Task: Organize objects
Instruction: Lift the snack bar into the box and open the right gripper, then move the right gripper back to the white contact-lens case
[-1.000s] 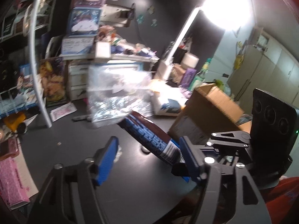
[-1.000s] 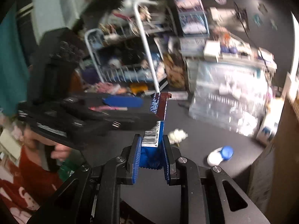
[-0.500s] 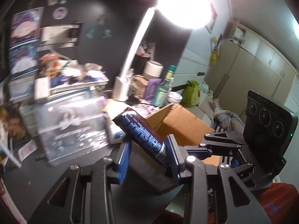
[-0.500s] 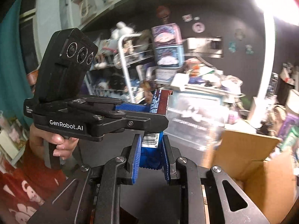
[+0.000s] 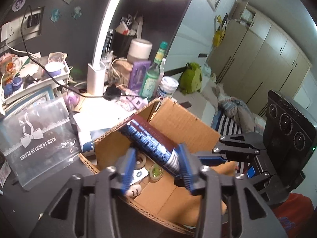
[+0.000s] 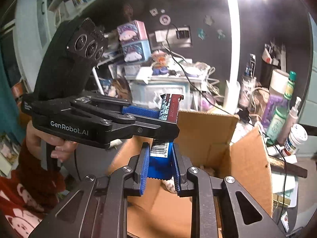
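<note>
The right gripper (image 6: 159,165) is clamped on the barcode end of the blue snack pack (image 6: 161,154), which juts up and forward over the near wall of the cardboard box (image 6: 247,164). The left gripper (image 5: 156,164) sits across the pack's middle; its jaws have just been opening, and one pad (image 5: 185,163) rests against the wrapper while the other stands clear, so the right alone seems to carry it. A second ago both tools and the pack were over bare desk beside the box; now they hang above its open mouth, which suggests the drop is close. Inside the box, below the pack, lie a tape roll (image 5: 139,159), a small round greenish tin (image 5: 156,172) and a white piece (image 5: 135,191). Beyond the box stand a green bottle (image 5: 153,75) and a white lamp (image 5: 97,77).
</note>
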Available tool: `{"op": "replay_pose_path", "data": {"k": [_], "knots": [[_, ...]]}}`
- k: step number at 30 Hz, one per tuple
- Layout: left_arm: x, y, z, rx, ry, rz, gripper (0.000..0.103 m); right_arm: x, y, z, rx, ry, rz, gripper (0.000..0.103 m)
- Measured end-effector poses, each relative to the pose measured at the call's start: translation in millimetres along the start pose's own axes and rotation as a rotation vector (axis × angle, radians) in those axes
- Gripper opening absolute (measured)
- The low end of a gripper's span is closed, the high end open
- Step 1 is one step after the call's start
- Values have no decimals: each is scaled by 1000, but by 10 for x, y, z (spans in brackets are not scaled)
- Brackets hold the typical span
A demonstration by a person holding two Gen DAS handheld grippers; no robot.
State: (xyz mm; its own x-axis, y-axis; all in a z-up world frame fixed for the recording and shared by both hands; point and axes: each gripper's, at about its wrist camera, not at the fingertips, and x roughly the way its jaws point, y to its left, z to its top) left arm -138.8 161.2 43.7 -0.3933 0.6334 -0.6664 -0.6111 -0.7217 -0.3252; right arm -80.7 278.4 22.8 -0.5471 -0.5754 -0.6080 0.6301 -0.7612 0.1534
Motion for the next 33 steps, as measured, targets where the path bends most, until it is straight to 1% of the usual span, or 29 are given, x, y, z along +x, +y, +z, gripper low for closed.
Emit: {"op": "replay_pose_path", "data": {"k": [1,2,3,4,7,14,18,19,20,22,25,26,29,31,33], "knots": [[4,-13,-1,7,2,8,59,23,-11,-13,-4,10,-11,21],[2,-29,-2,18,4,13,65,37,-25,-27,-7,16,-20,23],[-16,-40,-9,27,2,17,66,43,-38,-40,-11,19,-27,27],[-41,-42,-12,32,-3,21,67,52,-59,-45,-11,22,-32,28],[-157,7,-29,23,-21,24,69,68,-85,-40,-9,27,-35,28],[-538,199,-144,-2,-88,89,70,93,31,29,-26,23,-50,28],[-857,379,-297,-26,-143,154,70,121,261,113,-52,-1,-29,28],[-954,442,-350,-36,-159,172,72,133,335,134,-59,-7,-17,28],[-1056,509,-413,-46,-176,195,77,150,409,153,-67,-12,-6,28],[-1190,604,-525,-54,-207,233,82,214,635,194,-94,-20,27,28],[-1389,815,-764,-81,-233,295,82,343,953,219,-119,-20,88,28],[-1421,876,-832,-89,-236,305,82,387,1038,212,-121,-18,107,28],[-1506,1051,-1067,-107,-242,339,82,641,1316,139,-120,22,163,28],[-1545,1178,-1254,-111,-243,369,82,811,1439,67,-109,51,174,28],[-1553,1274,-1381,-128,-234,379,83,1005,1516,-26,-85,84,173,28]]}}
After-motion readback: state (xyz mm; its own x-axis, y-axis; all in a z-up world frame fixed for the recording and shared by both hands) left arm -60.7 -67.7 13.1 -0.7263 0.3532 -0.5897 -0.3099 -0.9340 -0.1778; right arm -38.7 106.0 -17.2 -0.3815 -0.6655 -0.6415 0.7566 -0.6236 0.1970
